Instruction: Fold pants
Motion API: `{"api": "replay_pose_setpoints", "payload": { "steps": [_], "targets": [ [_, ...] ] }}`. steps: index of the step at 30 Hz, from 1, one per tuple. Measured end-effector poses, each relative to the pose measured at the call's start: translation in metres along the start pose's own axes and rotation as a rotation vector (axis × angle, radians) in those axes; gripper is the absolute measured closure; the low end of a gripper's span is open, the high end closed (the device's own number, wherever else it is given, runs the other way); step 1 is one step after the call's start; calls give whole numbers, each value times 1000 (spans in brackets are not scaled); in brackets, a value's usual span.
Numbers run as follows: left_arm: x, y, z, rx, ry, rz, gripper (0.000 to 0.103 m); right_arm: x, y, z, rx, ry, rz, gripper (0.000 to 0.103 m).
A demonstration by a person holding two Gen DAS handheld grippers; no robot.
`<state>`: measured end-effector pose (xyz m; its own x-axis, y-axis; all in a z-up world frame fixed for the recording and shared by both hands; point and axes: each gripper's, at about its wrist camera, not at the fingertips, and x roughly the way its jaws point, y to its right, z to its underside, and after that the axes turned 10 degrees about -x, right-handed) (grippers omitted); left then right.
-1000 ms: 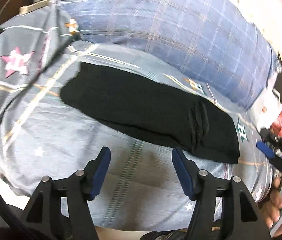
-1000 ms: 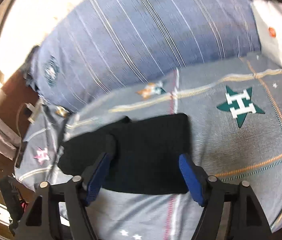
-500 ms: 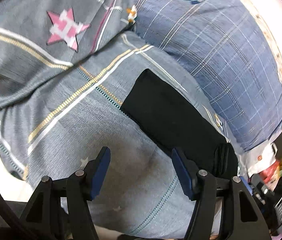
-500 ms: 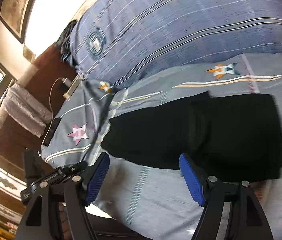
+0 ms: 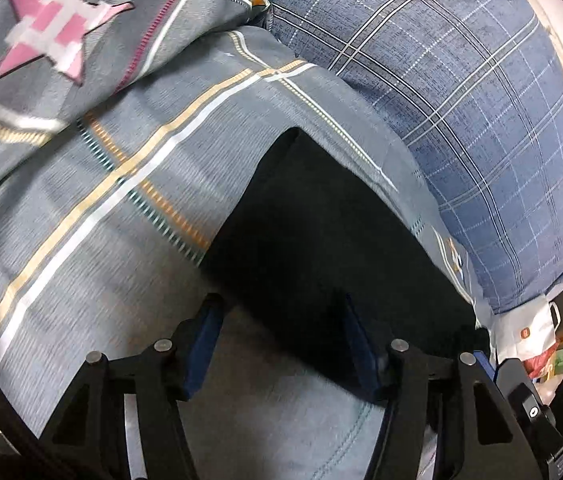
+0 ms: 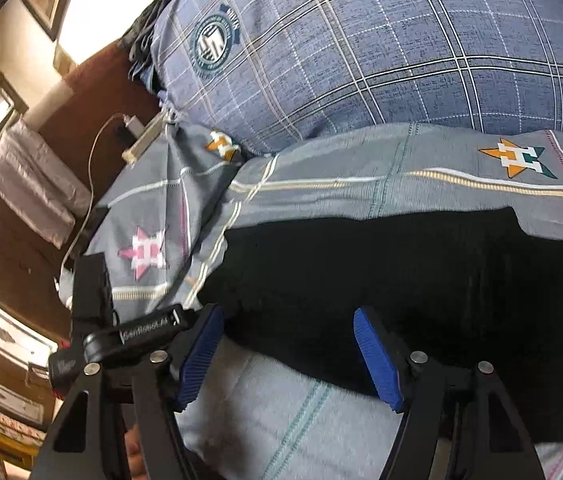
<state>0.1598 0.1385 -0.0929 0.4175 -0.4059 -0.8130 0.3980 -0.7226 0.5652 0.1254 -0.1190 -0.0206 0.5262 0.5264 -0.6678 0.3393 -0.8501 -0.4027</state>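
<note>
- Black pants (image 5: 321,240) flat on the bed (image 5: 93,264), beside the blue plaid pillow (image 5: 461,92).
- Left gripper (image 5: 281,344) and right gripper (image 6: 289,356) both gaping, narrowing slightly, empty.
- Risk: snagging bedsheet along with the trouser edge.

The grey bedsheet (image 5: 93,240) lies open and flat around the near edge of the black pants (image 5: 321,240), with free room there. Beyond the pants a big blue plaid pillow (image 6: 381,60) rises like a wall. The left claw (image 6: 201,344) sits just beside the right claw (image 6: 287,354), crowding that side. A cable (image 6: 91,168) trails off the bed's far corner.
</note>
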Motion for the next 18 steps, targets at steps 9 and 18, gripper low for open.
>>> {"api": "replay_pose_setpoints", "payload": {
  "steps": [9,18],
  "targets": [
    [5,0,2,6,21,-2,66,9,32,-8,84,20,62,32],
    [-3,10,8,47,87,7,86,6,19,-11,41,48,60,32]
  ]
}}
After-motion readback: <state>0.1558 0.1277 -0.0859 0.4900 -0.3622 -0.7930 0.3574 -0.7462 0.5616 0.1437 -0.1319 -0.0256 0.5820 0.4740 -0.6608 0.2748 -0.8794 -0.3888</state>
